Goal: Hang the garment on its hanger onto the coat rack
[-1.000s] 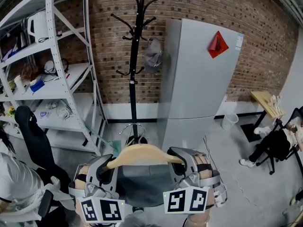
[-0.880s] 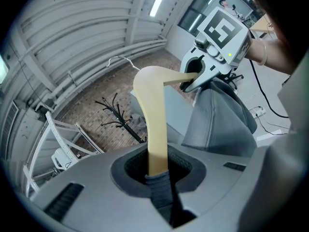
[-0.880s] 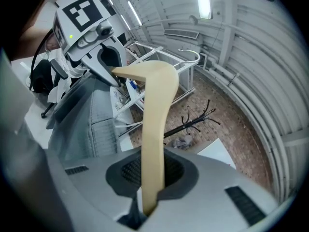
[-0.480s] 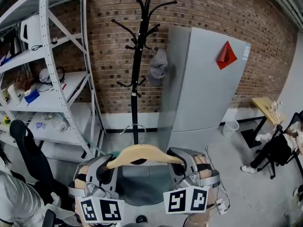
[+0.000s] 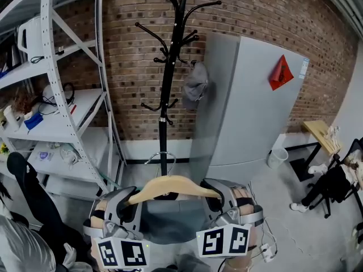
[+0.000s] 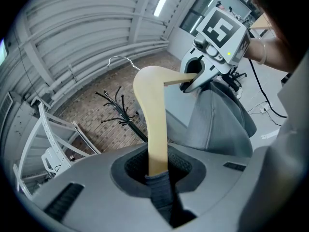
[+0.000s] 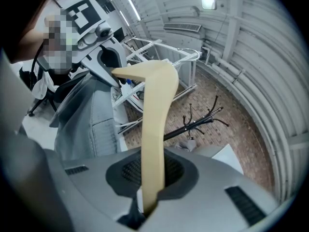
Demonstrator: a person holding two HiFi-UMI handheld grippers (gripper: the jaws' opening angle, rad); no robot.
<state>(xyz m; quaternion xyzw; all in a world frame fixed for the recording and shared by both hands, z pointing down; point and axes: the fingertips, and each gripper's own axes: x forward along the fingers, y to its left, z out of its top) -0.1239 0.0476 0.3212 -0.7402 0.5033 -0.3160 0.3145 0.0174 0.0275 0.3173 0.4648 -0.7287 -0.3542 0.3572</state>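
A pale wooden hanger (image 5: 173, 186) with a grey garment (image 5: 173, 222) draped under it is held level between my two grippers. My left gripper (image 5: 127, 203) is shut on the hanger's left arm (image 6: 155, 129), where cloth (image 6: 161, 190) is also pinched. The right gripper (image 5: 218, 200) is shut on the right arm (image 7: 154, 129). The hanger's metal hook (image 5: 160, 156) points up at the tall black coat rack (image 5: 168, 95), which stands just beyond against the brick wall. A gap still separates hook and rack pegs. The rack (image 6: 120, 112) also shows past the left jaws, and the rack (image 7: 203, 120) past the right jaws.
A grey cap (image 5: 195, 85) hangs on a rack peg. White metal shelving (image 5: 54, 101) stands left of the rack, a grey cabinet (image 5: 249, 112) with a red sign (image 5: 282, 72) right of it. A black chair (image 5: 31, 194) and a person (image 5: 20, 251) are at lower left.
Both grippers have carried the hanger and garment closer to the coat rack, which now looms larger and nearer the middle. Both grips are unchanged.
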